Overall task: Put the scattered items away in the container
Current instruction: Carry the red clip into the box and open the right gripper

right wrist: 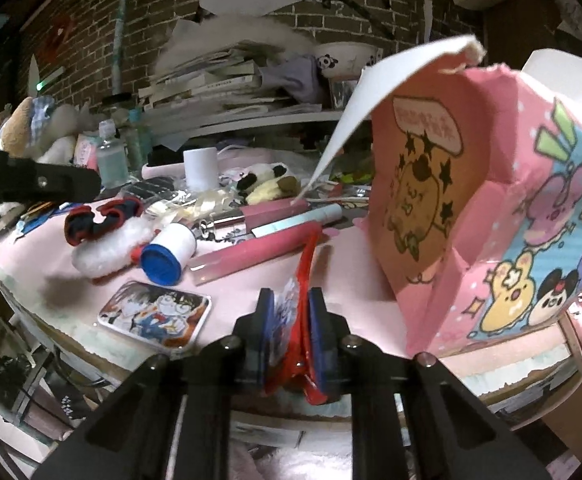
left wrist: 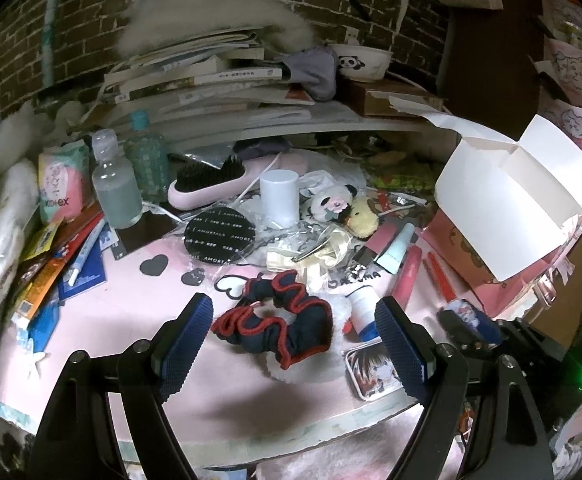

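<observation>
A navy scrunchie with red trim (left wrist: 287, 324) lies on the pink table top (left wrist: 131, 320). My left gripper (left wrist: 294, 312) hangs just above it, jaws open wide on either side and touching nothing. My right gripper (right wrist: 291, 296) is shut on a red hair clip (right wrist: 306, 256) with a cartoon picture charm; the clip's long end sticks out forward. Just right of it stands the pink cartoon box (right wrist: 491, 200), open toward me with its white flap (right wrist: 355, 120) raised. From the left wrist view the same box (left wrist: 511, 184) is at far right.
Near the scrunchie lie a blue-capped white bottle (right wrist: 167, 256), a white fluffy scrunchie (right wrist: 107, 248), a pink tube (right wrist: 251, 252) and a picture tin (right wrist: 155, 314) by the table's front edge. Farther back are a panda plush (left wrist: 333, 204), hairbrush (left wrist: 211, 180), bottles (left wrist: 115, 188) and stacked books (left wrist: 211, 80).
</observation>
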{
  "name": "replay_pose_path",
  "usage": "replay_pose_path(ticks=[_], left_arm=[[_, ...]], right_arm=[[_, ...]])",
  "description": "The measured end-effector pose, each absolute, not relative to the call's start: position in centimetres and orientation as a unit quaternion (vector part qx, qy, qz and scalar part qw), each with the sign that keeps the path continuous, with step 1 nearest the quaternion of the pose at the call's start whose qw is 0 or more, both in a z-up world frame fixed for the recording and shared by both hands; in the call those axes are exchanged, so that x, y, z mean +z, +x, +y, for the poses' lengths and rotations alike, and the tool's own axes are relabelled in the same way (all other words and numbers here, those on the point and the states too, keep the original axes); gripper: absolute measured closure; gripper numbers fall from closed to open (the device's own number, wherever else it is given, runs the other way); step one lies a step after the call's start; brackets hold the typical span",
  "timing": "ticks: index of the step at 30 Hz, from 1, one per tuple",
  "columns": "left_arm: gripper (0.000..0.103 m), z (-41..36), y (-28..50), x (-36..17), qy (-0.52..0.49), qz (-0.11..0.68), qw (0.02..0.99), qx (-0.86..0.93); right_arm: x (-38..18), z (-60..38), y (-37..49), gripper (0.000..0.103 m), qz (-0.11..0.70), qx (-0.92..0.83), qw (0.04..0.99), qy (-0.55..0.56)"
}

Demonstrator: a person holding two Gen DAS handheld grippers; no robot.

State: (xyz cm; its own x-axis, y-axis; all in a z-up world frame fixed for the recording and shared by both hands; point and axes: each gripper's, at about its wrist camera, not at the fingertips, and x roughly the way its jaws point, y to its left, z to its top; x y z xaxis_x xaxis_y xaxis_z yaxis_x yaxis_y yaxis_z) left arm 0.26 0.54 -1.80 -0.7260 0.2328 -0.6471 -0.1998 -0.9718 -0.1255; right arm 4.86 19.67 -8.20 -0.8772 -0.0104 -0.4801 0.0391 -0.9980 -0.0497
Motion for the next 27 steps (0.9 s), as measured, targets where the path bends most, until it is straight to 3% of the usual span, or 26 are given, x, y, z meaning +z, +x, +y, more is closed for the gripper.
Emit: replay_pose_path(ticks=[17,27], left_arm=[[0.022,-2.0,0.6,-1.9,-0.354,-0.04,0.096,0.93],[0.022,-1.1,0.5,-1.7,-0.354,-0.03,0.104,0.929]], right_arm=[[-5.0,14.6,5.9,0.09,0.081,-0.974,0.093,0.19],[6.4,22.3,5.1,0.09,0.014,-0.975,0.12,0.185]])
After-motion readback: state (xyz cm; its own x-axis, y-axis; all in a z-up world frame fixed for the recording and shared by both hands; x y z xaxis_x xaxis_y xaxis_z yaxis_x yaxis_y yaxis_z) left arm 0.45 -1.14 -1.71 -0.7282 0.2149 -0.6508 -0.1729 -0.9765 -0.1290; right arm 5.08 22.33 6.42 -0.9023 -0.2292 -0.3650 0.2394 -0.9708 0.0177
